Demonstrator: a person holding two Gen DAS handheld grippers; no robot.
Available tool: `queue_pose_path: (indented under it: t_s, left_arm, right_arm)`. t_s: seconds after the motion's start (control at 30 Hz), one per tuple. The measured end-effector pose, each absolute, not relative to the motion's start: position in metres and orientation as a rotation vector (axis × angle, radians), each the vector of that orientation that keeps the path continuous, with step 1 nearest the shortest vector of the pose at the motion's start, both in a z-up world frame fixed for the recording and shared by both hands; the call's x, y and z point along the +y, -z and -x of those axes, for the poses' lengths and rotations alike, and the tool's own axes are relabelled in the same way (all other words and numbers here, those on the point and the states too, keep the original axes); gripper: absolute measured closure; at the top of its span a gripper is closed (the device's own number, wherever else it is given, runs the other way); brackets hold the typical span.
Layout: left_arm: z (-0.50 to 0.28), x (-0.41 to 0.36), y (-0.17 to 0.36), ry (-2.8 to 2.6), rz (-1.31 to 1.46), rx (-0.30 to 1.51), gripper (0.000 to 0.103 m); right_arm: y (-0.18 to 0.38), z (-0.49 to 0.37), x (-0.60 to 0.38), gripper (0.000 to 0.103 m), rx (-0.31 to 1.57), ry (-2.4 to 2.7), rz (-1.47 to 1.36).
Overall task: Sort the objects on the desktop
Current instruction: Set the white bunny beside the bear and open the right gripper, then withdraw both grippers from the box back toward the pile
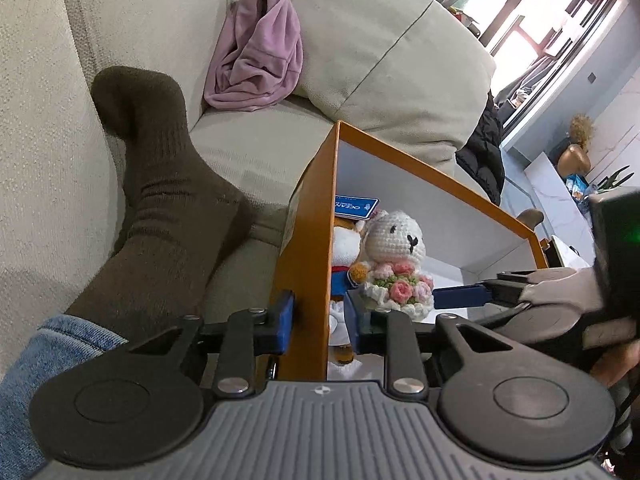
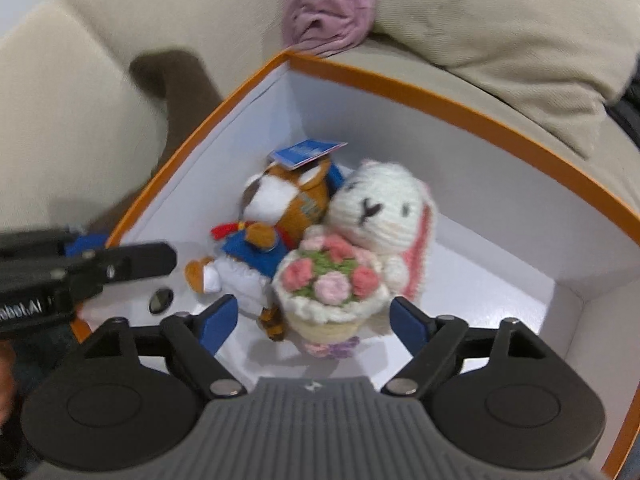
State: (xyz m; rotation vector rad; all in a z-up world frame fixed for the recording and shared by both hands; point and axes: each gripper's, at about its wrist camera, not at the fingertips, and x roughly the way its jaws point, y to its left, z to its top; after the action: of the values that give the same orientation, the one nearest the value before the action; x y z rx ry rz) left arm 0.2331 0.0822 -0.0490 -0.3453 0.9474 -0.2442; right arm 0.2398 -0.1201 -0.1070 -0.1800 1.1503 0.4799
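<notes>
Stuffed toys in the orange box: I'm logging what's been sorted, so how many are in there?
2. The white crocheted bunny holding a bouquet stands mid-box; the brown plush horse leans against it on its corner side. Smaller toys could be hidden behind them.

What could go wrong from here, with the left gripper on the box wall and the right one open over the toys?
1. The left gripper pinches one wall of the orange box, which sits on a soft sofa; pulling could tip it.
2. The right gripper stands open around the crochet rabbit, whose bouquet leans on the plush dog; lifting out could snag or topple either.
</notes>
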Motion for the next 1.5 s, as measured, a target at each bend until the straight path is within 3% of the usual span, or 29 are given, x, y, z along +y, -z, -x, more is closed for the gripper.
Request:
queue_pose_path:
  t_s: [0.07, 0.23, 0.37, 0.43, 0.6, 0.87, 1.27, 1.5]
  left_arm:
    - [-0.233, 0.082, 0.049, 0.245, 0.344, 0.948, 0.073]
    - [-0.233, 0.084, 0.049, 0.237, 0.351, 0.94, 0.078]
    - [-0.234, 0.083, 0.048, 0.237, 0.349, 0.943, 0.078]
    - [-0.233, 0.081, 0.047, 0.232, 0.337, 0.94, 0.078]
    - [-0.23, 0.079, 0.047, 0.229, 0.327, 0.934, 0.078]
    - [-0.228, 0.087, 0.036, 0.228, 0.373, 0.866, 0.078]
    - [-0.189, 0.074, -0.003, 0.149, 0.221, 0.661, 0.077]
    - [-0.111, 0.063, -0.037, 0.249, 0.185, 0.628, 0.077]
  right_arm:
    - [0.113, -0.238, -0.107, 0.01, 1.143, -0.47, 0.255]
    - [0.115, -0.255, -0.096, 0.012, 1.114, -0.391, 0.251]
    - [0.112, -0.269, -0.109, 0.031, 1.129, -0.326, 0.094]
    - [0.111, -0.271, -0.11, 0.035, 1.13, -0.32, 0.098]
    - [0.116, -0.265, -0.111, 0.029, 1.102, -0.325, 0.105]
    - [0.099, -0.256, -0.117, 0.028, 1.163, -0.322, 0.1]
    - [0.057, -0.119, -0.148, 0.026, 0.693, -0.416, 0.021]
    - [0.055, -0.034, -0.163, 0.026, 0.586, -0.449, -0.005]
